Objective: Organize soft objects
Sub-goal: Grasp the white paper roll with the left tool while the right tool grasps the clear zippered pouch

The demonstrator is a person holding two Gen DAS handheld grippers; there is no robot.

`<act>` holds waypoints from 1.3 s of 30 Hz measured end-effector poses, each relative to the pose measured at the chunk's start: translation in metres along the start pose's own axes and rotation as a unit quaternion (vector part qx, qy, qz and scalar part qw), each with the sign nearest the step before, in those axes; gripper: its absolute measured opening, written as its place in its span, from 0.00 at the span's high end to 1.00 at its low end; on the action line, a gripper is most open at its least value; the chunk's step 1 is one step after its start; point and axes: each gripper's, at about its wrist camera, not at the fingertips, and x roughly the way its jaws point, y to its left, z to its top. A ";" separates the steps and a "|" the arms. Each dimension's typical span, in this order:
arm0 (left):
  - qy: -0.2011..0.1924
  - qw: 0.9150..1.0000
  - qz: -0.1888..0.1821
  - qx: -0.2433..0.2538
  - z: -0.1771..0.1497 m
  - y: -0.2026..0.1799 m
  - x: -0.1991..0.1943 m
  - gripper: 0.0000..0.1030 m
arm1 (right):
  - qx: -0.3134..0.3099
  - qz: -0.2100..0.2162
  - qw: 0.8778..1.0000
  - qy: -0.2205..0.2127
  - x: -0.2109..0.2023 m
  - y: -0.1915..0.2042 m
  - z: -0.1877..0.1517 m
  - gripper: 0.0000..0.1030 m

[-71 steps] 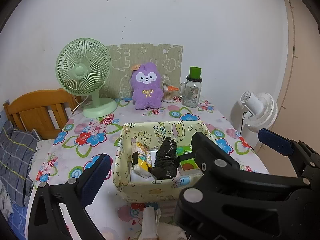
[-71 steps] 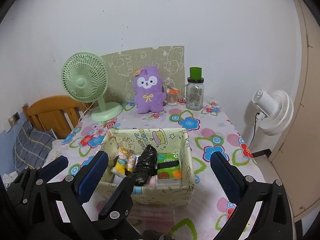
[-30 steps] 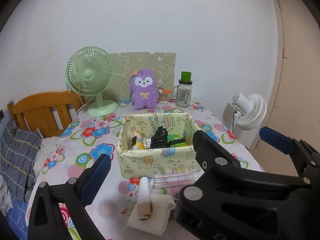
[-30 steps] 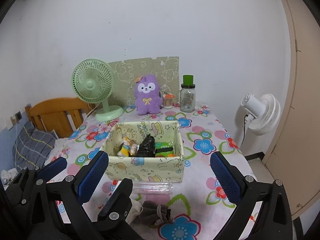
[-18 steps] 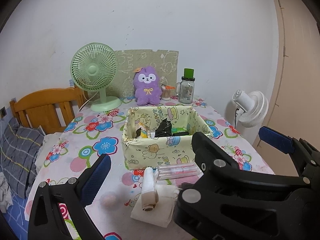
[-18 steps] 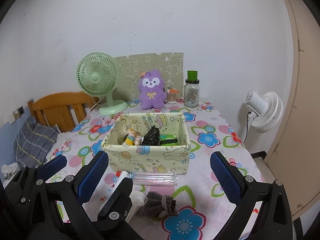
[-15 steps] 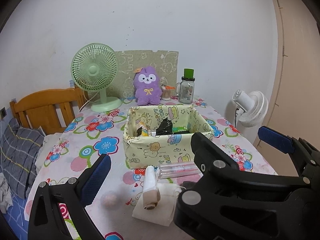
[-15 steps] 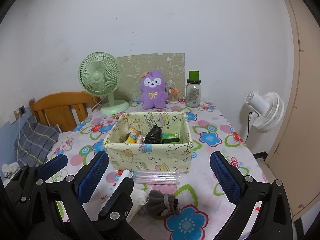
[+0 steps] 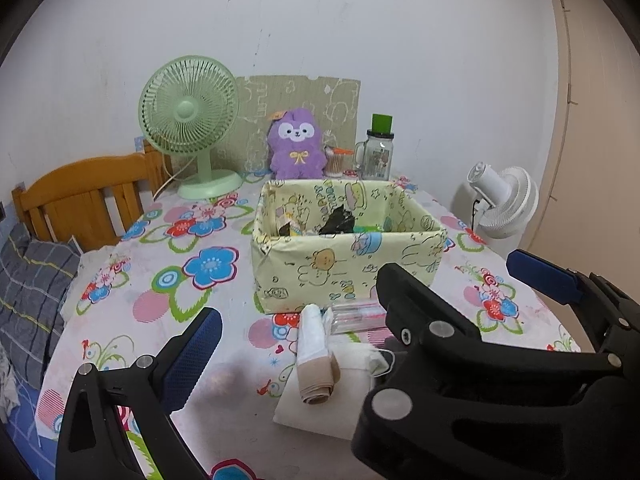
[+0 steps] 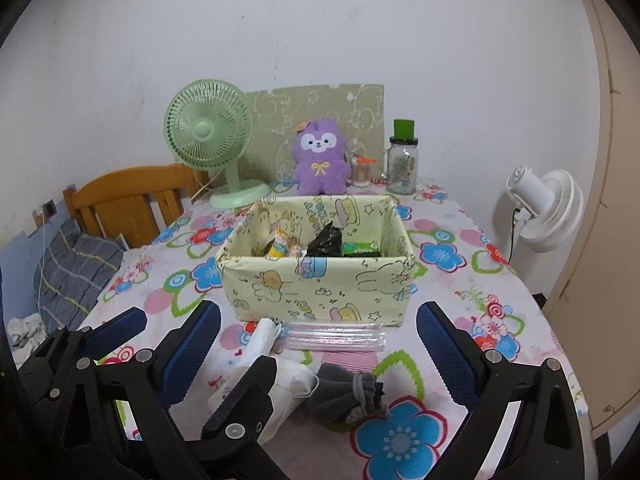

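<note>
A yellow cartoon-print fabric box (image 9: 348, 264) (image 10: 316, 280) sits mid-table and holds a black bag (image 10: 325, 242), a green pack (image 10: 360, 249) and a yellow item. In front of it lie a clear plastic tube pack (image 10: 334, 337), a rolled white and beige cloth (image 9: 316, 356) on a folded white cloth (image 9: 320, 408), and a grey drawstring pouch (image 10: 348, 396). My left gripper (image 9: 360, 308) is open and empty, low over the near table edge. My right gripper (image 10: 320, 348) is open and empty, just behind the pouch and tube pack.
At the back stand a green desk fan (image 9: 190, 120), a purple plush (image 9: 296, 144), a glass jar with green lid (image 9: 378, 154) and a patterned board. A wooden bed frame (image 9: 84, 192) is left, a white floor fan (image 9: 502, 200) right.
Both grippers have pulled back from the box and dropped lower. The box now looks farther off, and the cloths, tube pack and pouch have come into view in front of it.
</note>
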 end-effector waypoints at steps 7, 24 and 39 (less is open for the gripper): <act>0.023 1.000 0.003 -0.005 -0.003 0.005 0.019 0.01 | 0.005 0.005 1.000 0.026 0.023 0.000 -0.004 0.03; 0.078 0.996 0.012 -0.027 -0.010 0.020 0.064 0.21 | 0.014 0.004 0.997 0.081 0.070 -0.005 -0.008 0.03; 0.122 0.992 0.001 -0.036 -0.015 0.023 0.092 0.49 | 0.015 -0.009 0.992 0.122 0.101 -0.006 -0.014 0.03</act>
